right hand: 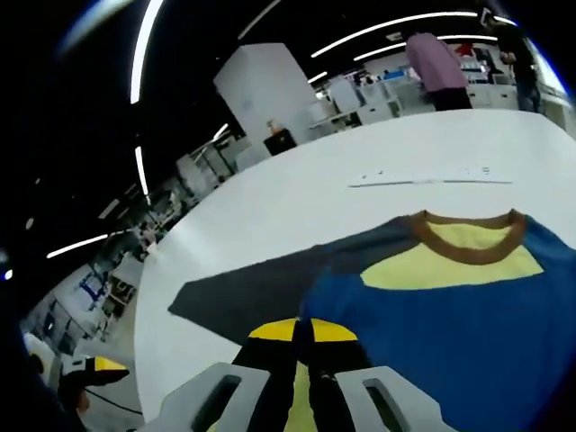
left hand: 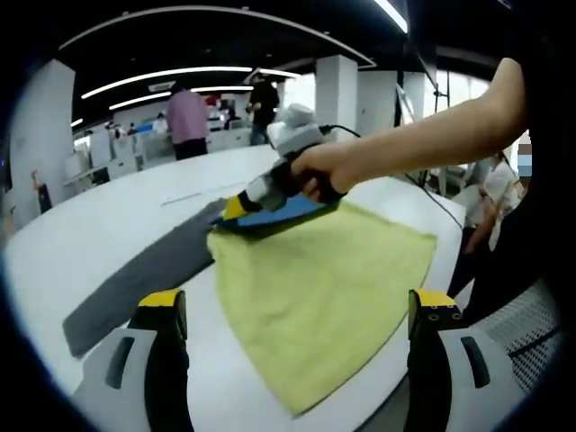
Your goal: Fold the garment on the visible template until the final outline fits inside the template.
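Yellow and blue shirt (left hand: 324,279), spread out on the white table (left hand: 108,216). Lies partly over a dark grey template (left hand: 144,274) that sticks out from under it on one side. Shows a brown collar (right hand: 468,236) in the right gripper view, with a yellow patch just below it and blue all around.

Looks soft and floppy, probably very light. No stiff parts to see. Bends anywhere and likely sags as soon as one corner goes up. Probably not slippery on the table, so may drag and bunch up if pulled flat. Not fragile at all.

Right gripper (left hand: 236,209), held in a hand (left hand: 315,171), sits at the far edge of the shirt where yellow meets blue. Tips pressed tight together, and seems to pinch the cloth there.

Left gripper (left hand: 297,301) hangs above the near side of the yellow part, claws spread wide, holding nothing.

Best to grab at an edge or a corner, not the middle. Good to pinch both layers and lift just a little. Better with two holds on one edge, so the fold comes over straight and lands inside the grey shape.
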Demonstrator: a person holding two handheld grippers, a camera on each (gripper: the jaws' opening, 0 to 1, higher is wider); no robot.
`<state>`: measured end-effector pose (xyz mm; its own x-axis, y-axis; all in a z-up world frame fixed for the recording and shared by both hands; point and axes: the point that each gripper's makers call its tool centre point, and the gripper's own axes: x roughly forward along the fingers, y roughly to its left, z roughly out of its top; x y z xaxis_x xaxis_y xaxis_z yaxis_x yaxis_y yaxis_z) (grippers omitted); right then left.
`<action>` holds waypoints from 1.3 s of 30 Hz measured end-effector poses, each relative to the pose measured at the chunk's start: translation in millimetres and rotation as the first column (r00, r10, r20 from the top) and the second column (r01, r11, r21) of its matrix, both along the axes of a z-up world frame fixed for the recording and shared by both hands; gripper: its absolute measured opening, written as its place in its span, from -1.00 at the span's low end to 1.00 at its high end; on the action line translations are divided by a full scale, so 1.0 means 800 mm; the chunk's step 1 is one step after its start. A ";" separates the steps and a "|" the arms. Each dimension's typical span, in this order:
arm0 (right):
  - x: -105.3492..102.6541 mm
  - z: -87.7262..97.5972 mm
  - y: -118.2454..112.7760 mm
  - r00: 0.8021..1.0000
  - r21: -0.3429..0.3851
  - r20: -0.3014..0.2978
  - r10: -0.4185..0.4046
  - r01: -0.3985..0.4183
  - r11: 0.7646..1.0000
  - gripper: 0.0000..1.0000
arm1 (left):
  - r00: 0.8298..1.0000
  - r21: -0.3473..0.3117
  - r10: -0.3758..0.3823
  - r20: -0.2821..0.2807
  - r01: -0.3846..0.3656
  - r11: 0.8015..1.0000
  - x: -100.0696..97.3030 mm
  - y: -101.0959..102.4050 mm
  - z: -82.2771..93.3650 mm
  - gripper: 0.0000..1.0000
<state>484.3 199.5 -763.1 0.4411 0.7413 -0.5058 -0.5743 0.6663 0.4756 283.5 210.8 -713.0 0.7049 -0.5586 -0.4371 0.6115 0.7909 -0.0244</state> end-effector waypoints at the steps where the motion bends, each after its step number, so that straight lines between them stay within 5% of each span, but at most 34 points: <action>1: -0.001 -0.001 -0.001 1.000 -0.003 -0.003 0.000 0.000 1.000 -1.00 | 1.000 0.000 0.000 0.000 0.000 1.000 0.000 -0.001 0.001 0.98; 9: 0.005 0.016 -0.017 0.999 -0.017 0.053 0.011 -0.010 1.000 -0.71 | 1.000 0.009 -0.001 0.011 0.001 1.000 0.004 -0.006 0.008 0.98; 13: 0.014 0.019 -0.040 0.995 -0.080 0.102 0.001 0.007 0.997 -0.34 | 1.000 0.013 0.000 0.018 0.000 1.000 0.006 0.000 0.006 0.98; 25: 0.018 0.024 -0.105 0.994 -0.093 0.097 -0.050 0.059 0.994 0.26 | 1.000 0.016 -0.006 0.029 0.006 1.000 0.008 0.009 0.003 0.98; 39: 0.004 0.035 -0.168 0.991 -0.110 0.129 -0.027 0.041 0.993 0.48 | 0.999 0.013 0.001 0.046 -0.001 1.000 0.007 0.004 0.016 0.98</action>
